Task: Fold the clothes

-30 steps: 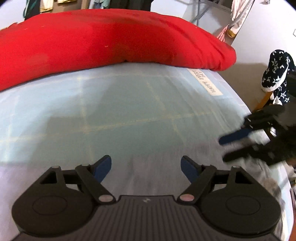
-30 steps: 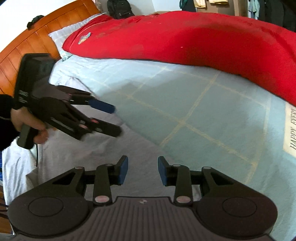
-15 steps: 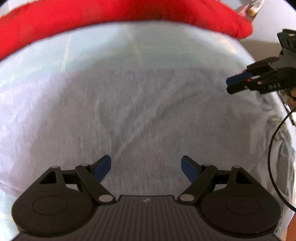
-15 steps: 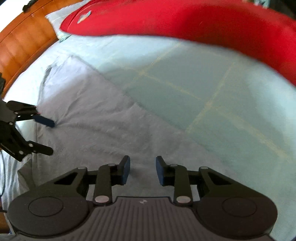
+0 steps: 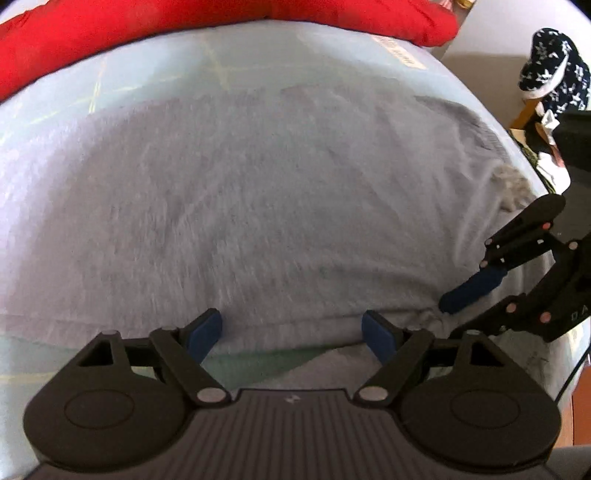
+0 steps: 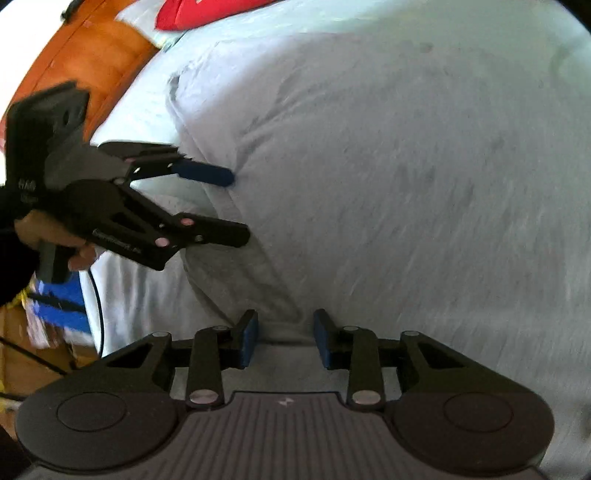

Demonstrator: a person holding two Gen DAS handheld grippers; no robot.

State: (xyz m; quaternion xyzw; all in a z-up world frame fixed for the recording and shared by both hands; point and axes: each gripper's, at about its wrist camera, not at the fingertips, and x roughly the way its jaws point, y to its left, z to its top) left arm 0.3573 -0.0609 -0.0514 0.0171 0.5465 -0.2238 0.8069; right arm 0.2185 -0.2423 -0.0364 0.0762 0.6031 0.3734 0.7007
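Observation:
A pale grey garment [image 5: 266,199] lies spread flat on the light blue bed sheet [image 5: 155,70]; it also fills the right wrist view [image 6: 406,177]. My left gripper [image 5: 293,334] is open, low over the garment's near hem. My right gripper [image 6: 284,341] is open, its fingers either side of a fold at the garment's near edge. The right gripper also shows in the left wrist view [image 5: 465,306] at the garment's right edge. The left gripper shows in the right wrist view [image 6: 236,206], held by a hand at the garment's left side.
A red duvet [image 5: 221,22] lies along the far side of the bed. A wooden headboard [image 6: 85,62] is at the left. A dark star-patterned cloth [image 5: 554,66] hangs off the bed's right side. A blue and white item [image 6: 55,310] sits beside the bed.
Both grippers have dropped down and closer to the garment's near edge. The right gripper moved from high at the right to low beside the left gripper. Both stayed open.

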